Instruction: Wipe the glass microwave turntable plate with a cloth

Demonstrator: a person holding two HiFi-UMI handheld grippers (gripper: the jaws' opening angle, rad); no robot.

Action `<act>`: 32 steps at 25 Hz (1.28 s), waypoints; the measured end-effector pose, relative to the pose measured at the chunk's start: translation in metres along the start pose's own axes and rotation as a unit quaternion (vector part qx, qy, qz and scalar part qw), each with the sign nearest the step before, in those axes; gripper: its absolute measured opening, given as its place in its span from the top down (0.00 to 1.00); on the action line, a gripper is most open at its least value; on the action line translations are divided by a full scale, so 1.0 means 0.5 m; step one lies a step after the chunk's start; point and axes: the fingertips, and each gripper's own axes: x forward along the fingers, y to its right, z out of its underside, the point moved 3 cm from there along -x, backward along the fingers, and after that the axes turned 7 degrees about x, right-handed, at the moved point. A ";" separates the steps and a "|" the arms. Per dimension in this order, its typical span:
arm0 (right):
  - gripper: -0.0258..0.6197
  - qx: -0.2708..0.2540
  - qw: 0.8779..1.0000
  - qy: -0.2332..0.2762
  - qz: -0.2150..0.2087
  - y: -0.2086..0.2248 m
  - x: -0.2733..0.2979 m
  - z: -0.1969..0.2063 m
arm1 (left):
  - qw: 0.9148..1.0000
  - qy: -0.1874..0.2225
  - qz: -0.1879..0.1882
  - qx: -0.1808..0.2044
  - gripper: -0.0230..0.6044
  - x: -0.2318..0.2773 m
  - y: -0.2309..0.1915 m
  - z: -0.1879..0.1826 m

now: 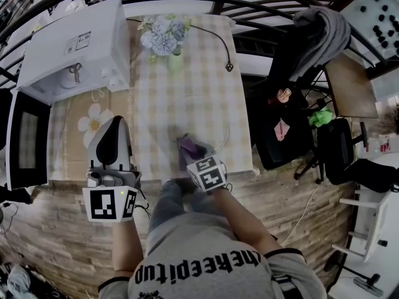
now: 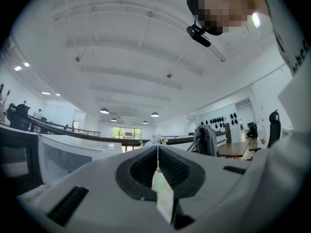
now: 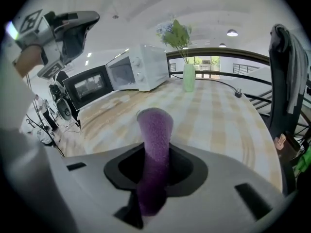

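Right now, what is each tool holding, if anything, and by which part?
The right tool grips the purple cloth around its bunched length; the folded end sticks out ahead. The left tool is shut on nothing.

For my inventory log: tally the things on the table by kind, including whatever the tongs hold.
Microwave: 1
Vase of flowers: 1
Glass turntable plate: 1
Purple cloth, held in the right tongs: 1
Black cable: 1
Total: 5
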 end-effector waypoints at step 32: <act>0.79 0.113 0.985 0.043 0.119 0.267 -0.136 0.067 | 1.000 0.004 -0.001 0.009 0.95 -0.014 0.063 -0.020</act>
